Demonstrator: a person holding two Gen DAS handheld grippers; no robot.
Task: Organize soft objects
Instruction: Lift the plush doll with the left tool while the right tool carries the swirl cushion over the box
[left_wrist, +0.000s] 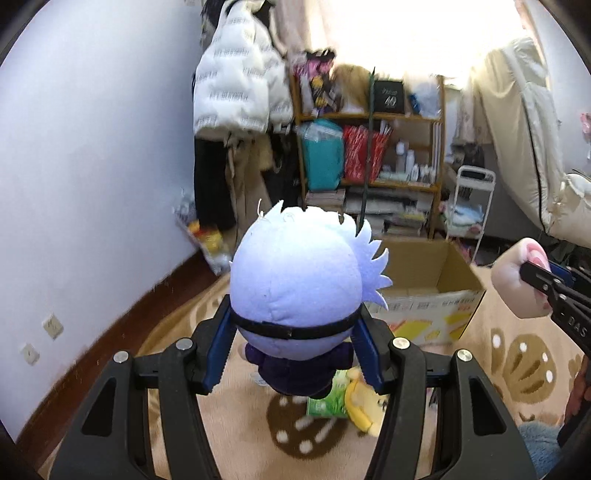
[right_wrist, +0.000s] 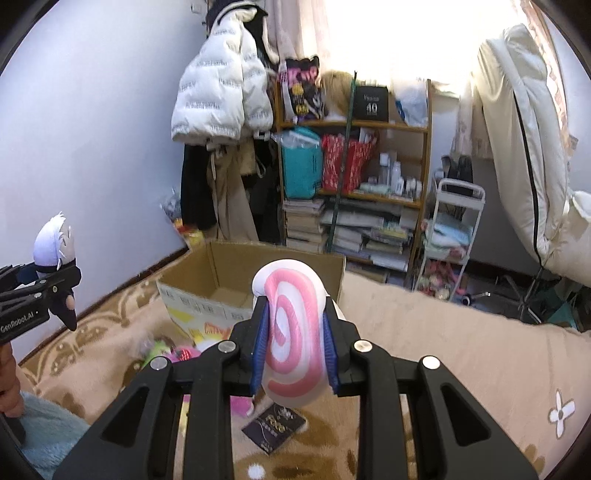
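Observation:
My left gripper (left_wrist: 293, 338) is shut on a plush doll (left_wrist: 295, 280) with a big pale-blue head, spiky hair, a black band and a dark suit, held up over the rug. The same doll (right_wrist: 55, 243) shows at the left edge of the right wrist view. My right gripper (right_wrist: 293, 350) is shut on a soft pink-and-white swirl toy (right_wrist: 291, 325), which also appears as a cream and pink lump (left_wrist: 517, 280) at the right of the left wrist view. An open cardboard box (right_wrist: 221, 273) stands on the rug ahead of both; its inside (left_wrist: 424, 266) looks bare.
More soft toys lie on the beige patterned rug: a yellow and green one (left_wrist: 347, 402) under the doll, pink and green ones (right_wrist: 173, 354) by the box, a black packet (right_wrist: 275, 426). A cluttered wooden shelf (right_wrist: 351, 166), hanging coats (right_wrist: 221, 99), a white cart (right_wrist: 450, 236) and bedding (right_wrist: 524, 147) stand behind.

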